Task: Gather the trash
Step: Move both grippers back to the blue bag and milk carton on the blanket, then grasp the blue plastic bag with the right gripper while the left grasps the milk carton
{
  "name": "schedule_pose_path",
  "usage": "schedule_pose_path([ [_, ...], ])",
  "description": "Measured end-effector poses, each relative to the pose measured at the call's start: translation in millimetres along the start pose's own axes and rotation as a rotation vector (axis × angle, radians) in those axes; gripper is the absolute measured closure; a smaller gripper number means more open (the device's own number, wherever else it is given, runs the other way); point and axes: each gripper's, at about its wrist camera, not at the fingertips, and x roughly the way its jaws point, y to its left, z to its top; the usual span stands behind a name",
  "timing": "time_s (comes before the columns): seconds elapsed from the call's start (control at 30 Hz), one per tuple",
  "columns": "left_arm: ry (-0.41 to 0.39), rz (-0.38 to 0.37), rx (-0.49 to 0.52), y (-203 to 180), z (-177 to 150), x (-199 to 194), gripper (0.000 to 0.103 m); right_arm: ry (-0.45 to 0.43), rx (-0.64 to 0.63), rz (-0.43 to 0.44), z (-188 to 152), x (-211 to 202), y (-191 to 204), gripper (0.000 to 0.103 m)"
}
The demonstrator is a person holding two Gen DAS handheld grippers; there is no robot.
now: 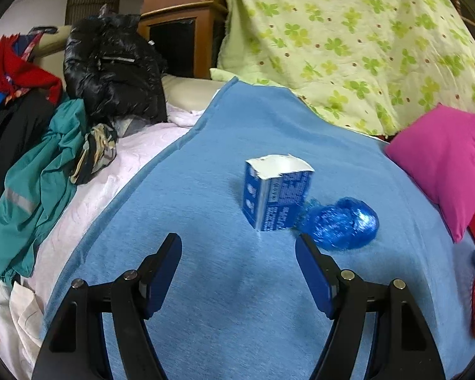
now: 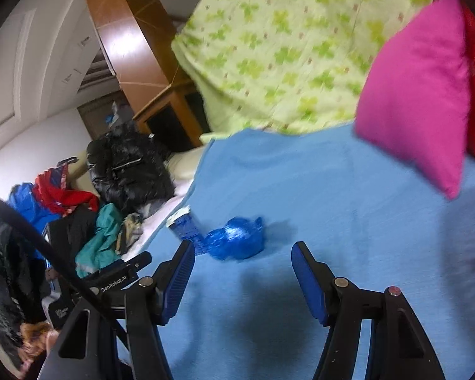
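Left gripper: fingers spread apart, nothing between them, held above the blue blanket.

Right gripper: fingers likewise released and empty, over the same blanket.

Torn blue-and-white carton: upright on the blanket, open top ragged; it stands just beyond the left fingertips, slightly right of their midline, apart from both pads. From the right wrist view it sits beyond the left-hand finger, blurred.

Crumpled blue plastic bag: on the blanket, touching the carton's right side; it lies just past the tip of the left gripper's right finger. From the right wrist view it lies ahead of the open gap, toward its left.

Pink pillow: right edge of the bed.

Clothes pile with black jacket: far left.

Green-patterned quilt: far end.
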Motion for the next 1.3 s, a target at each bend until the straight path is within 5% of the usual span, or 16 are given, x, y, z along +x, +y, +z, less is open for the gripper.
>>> schedule_pose_path([
  [0.3, 0.029, -0.063, 0.039, 16, 40, 20, 0.021, 0.214, 0.218, 0.056, 18, 138, -12, 0.034],
  [0.47, 0.028, -0.162, 0.057, 10, 44, 37, 0.02, 0.293, 0.245, -0.005, 5, 186, -18, 0.031],
  [0.53, 0.021, -0.19, 0.051, 7, 44, 47, 0.019, 0.31, 0.263, 0.019, -1, 192, -23, 0.038],
  [0.67, 0.014, -0.197, 0.061, -3, 50, 64, 0.019, 0.283, 0.244, 0.011, 4, 181, -26, 0.048],
  [0.87, -0.007, -0.148, 0.129, -16, 57, 77, 0.019, 0.235, 0.22, -0.015, 20, 138, -38, 0.049],
  [1.3, -0.016, -0.208, 0.173, -38, 53, 89, 0.019, 0.198, 0.105, -0.046, 20, 73, -45, 0.049],
])
